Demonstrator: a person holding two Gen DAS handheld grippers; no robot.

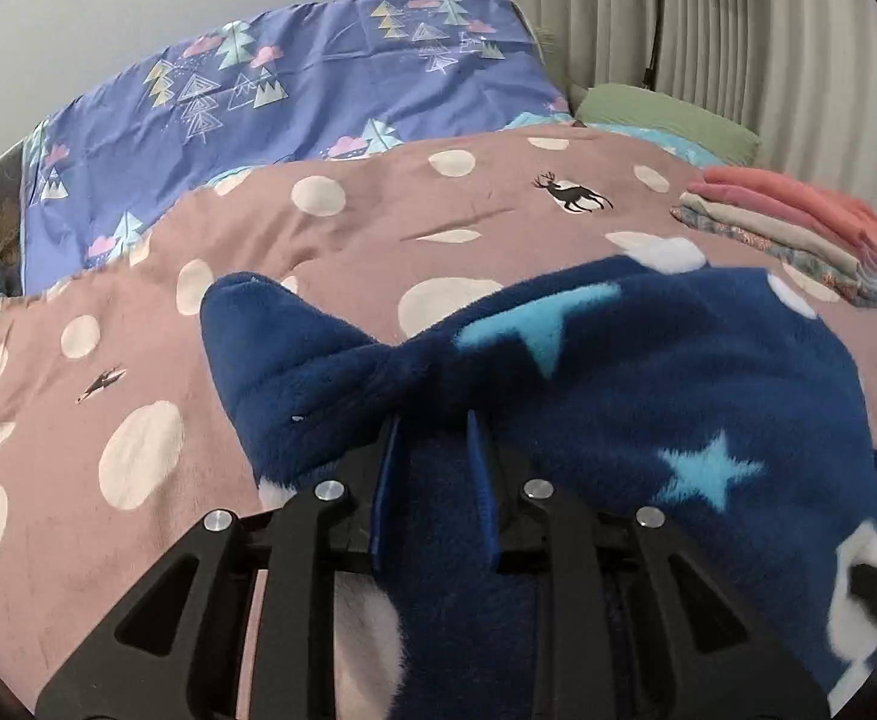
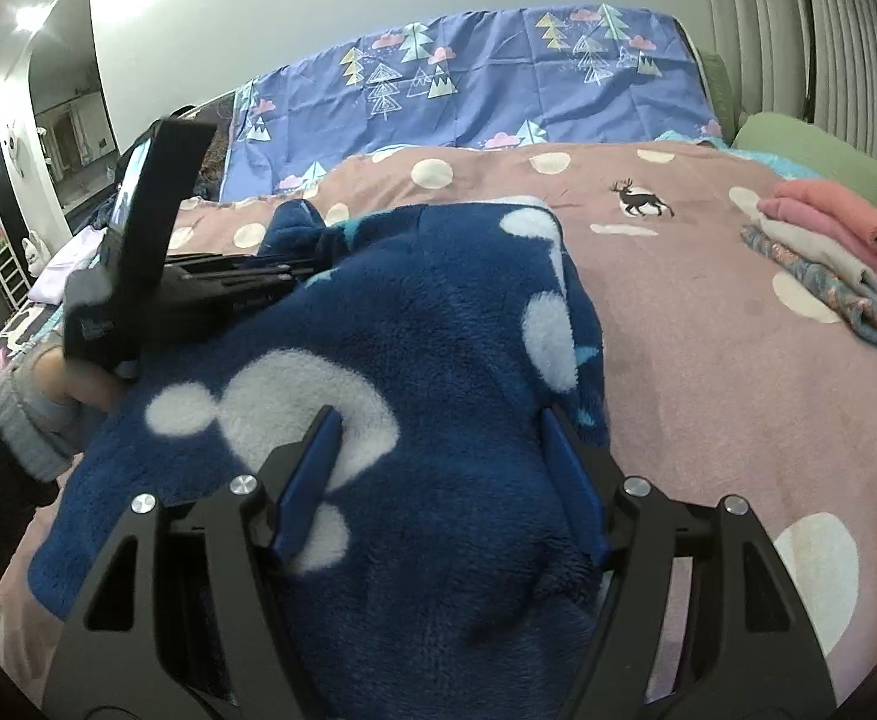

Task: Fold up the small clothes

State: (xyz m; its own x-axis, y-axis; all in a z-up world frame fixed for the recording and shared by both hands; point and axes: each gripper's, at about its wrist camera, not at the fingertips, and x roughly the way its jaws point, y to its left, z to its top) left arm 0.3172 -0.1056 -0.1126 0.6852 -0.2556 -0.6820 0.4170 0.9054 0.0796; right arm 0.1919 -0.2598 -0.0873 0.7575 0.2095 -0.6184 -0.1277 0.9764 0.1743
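Your left gripper [image 1: 432, 420] is clamped on a bunched fold of the dark blue fleece garment with light blue stars and white blobs [image 1: 648, 396]; the two blue pads pinch the plush fabric between them, and a gathered lobe of it sticks up and to the left just beyond the tips. In the right wrist view that same left gripper [image 2: 294, 267] reaches in from the left, its black body lying across the near edge of the fleece garment [image 2: 438, 330], with your hand and a grey knit cuff [image 2: 24, 420] below it.

Your right gripper [image 2: 441, 420] hangs over the garment with its jaws spread wide; the blue fingers [image 2: 312, 468] straddle a broad stretch of the fleece, and you cannot tell from this view whether they press on it.

The garment lies on the dusty pink bedspread with cream dots and small black deer [image 1: 378, 222], spread toward the near edge. Well apart to the right sits a stack of folded clothes, coral and pink on top [image 2: 846, 240]. Behind the bedspread lies a periwinkle sheet printed with trees and clouds [image 1: 318, 78], with a green pillow [image 1: 678, 114] beside it.
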